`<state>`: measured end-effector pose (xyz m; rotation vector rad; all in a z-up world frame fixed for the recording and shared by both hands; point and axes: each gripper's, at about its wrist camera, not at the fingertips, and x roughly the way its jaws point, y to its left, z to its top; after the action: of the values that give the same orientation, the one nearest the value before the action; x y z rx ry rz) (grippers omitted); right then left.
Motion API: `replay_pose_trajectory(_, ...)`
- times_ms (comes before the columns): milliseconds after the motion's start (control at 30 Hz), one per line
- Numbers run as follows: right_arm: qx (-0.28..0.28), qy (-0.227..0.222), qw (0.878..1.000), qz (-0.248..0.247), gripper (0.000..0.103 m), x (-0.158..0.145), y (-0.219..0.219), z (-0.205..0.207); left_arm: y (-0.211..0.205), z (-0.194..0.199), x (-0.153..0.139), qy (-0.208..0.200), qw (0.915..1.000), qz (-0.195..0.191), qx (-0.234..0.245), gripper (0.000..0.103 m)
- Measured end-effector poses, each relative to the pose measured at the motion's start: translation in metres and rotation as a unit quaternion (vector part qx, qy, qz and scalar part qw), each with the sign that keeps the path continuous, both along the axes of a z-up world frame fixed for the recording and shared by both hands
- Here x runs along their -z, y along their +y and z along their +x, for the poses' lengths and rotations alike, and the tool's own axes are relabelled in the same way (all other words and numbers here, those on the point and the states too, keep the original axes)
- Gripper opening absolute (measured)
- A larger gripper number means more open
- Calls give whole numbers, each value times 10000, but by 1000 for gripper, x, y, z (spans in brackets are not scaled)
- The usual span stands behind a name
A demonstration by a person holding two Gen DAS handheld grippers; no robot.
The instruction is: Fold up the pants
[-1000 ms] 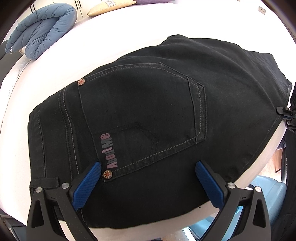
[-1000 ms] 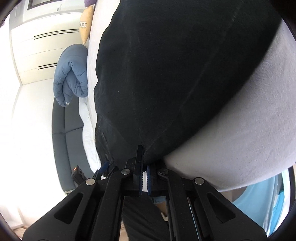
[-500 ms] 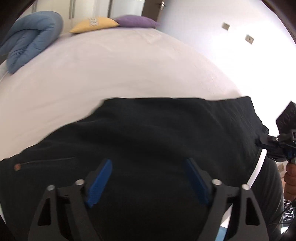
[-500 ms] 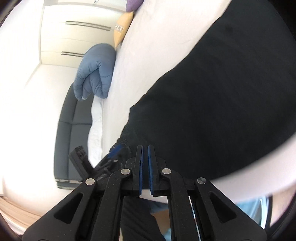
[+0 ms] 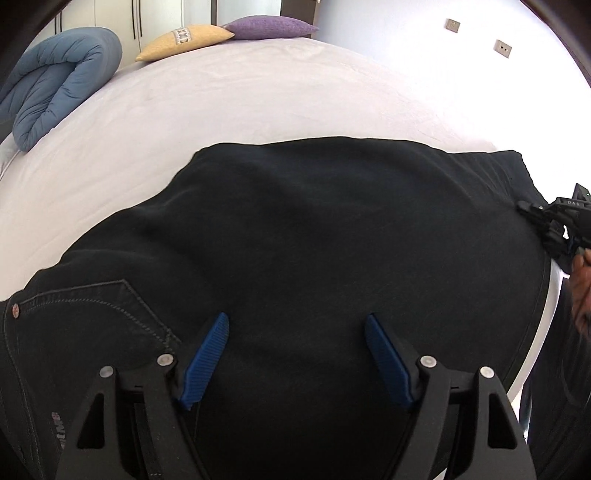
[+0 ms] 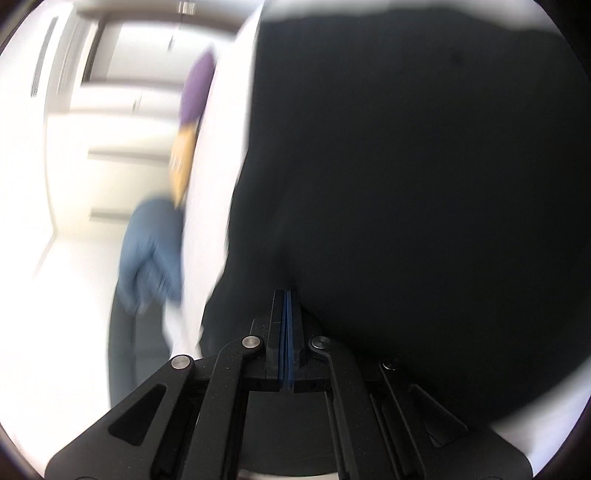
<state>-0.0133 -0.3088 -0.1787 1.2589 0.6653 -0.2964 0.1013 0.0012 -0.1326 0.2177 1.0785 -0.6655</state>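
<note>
Where the black pants (image 5: 314, 240) lie spread across the near part of the white bed (image 5: 229, 96), they fill most of the left wrist view, with a stitched back pocket (image 5: 92, 325) and a copper rivet (image 5: 15, 310) showing at the lower left. The left gripper (image 5: 297, 354) hangs over the cloth with its blue fingers (image 5: 207, 354) wide apart and nothing between them. At the right edge of the pants, the right gripper (image 5: 554, 225) meets the fabric's border, a hand (image 5: 581, 291) showing just behind it. In the right wrist view, which is blurred, the right gripper (image 6: 287, 302) has its fingers pressed together, and the dark cloth (image 6: 406, 184) runs right up to their tips; they appear clamped on its edge.

Farther up the bed, a rolled blue duvet (image 5: 55, 81) sits at the left side. A yellow pillow (image 5: 184, 38) and a purple pillow (image 5: 269, 27) lie side by side at the far end, touching each other. Beyond them stand white wardrobe doors (image 5: 107, 14), and two wall sockets (image 5: 476, 35) show on the bright wall to the right.
</note>
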Motion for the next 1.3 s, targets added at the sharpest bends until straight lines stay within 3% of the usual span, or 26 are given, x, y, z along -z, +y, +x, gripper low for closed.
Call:
replay_pose_trajectory(67,524,79,9986,-40,0,-12,-26,-23,6,-2,3,-2,10000,-45,-44,79)
replay_pose_trajectory(133,682,92,9973,-244,0,-36,-29,-29,8,-5,5,-38,10000,-22,-81,79)
replay_pose_trajectory(167,487,-59,9982,-351,6,-49,-21,-21,8,-5,6,-50,9999,6,-109,80)
replay_pose_trajectory(233,-263,-548,9979,-201,6,-65,14,15,3,-5,9,-45,9998,28,-180,82)
replay_pose_trajectory(333,-1597,-840,9822,524,6,-50,87,91,3,-4,10,-26,9998,52,-214,82)
replay_pose_trajectory(400,-2208,-691,9682,952,6,-20,129,135,3,-2,11,18,9998,38,-210,82)
replay_pose_trajectory(467,-2453,-184,9616,1220,6,16,153,161,0,0,11,41,9998,65,-180,82)
replay_pose_trajectory(533,-2376,150,9627,1284,3,46,149,166,-1,-1,11,56,9998,66,-160,82)
replay_pose_trajectory(600,-1901,-83,9732,1292,0,54,113,160,-2,0,12,50,9999,61,-128,83)
replay_pose_trajectory(700,-753,-182,9937,811,0,38,25,128,3,2,12,30,9999,26,-126,83)
replay_pose_trajectory(767,-42,-336,9963,784,0,36,-34,98,12,3,11,2,9999,6,-120,83)
replay_pose_trajectory(867,542,-412,9968,416,0,19,-88,62,5,4,11,14,9999,-3,-138,83)
replay_pose_trajectory(933,744,-461,9957,318,0,13,-101,48,6,2,6,56,9998,32,-166,82)
replay_pose_trajectory(1000,801,-521,9951,254,0,14,-104,45,4,6,-5,112,9996,89,-260,74)
replay_pose_trajectory(1033,754,-482,9960,74,0,13,-102,47,1,9,-15,142,9995,-61,-291,63)
replay_pose_trajectory(1100,573,-330,9975,-248,0,9,-104,49,-17,22,-38,106,9983,-530,-224,62)
replay_pose_trajectory(1167,514,-285,9979,-268,0,9,-106,50,-43,34,-48,169,9957,-911,-37,62)
replay_pose_trajectory(1233,503,-275,9982,-168,0,11,-106,51,-70,49,-47,474,9881,-1458,142,62)
replay_pose_trajectory(1300,446,-223,9986,-162,0,13,-108,52,-100,61,-36,665,9852,-1546,324,62)
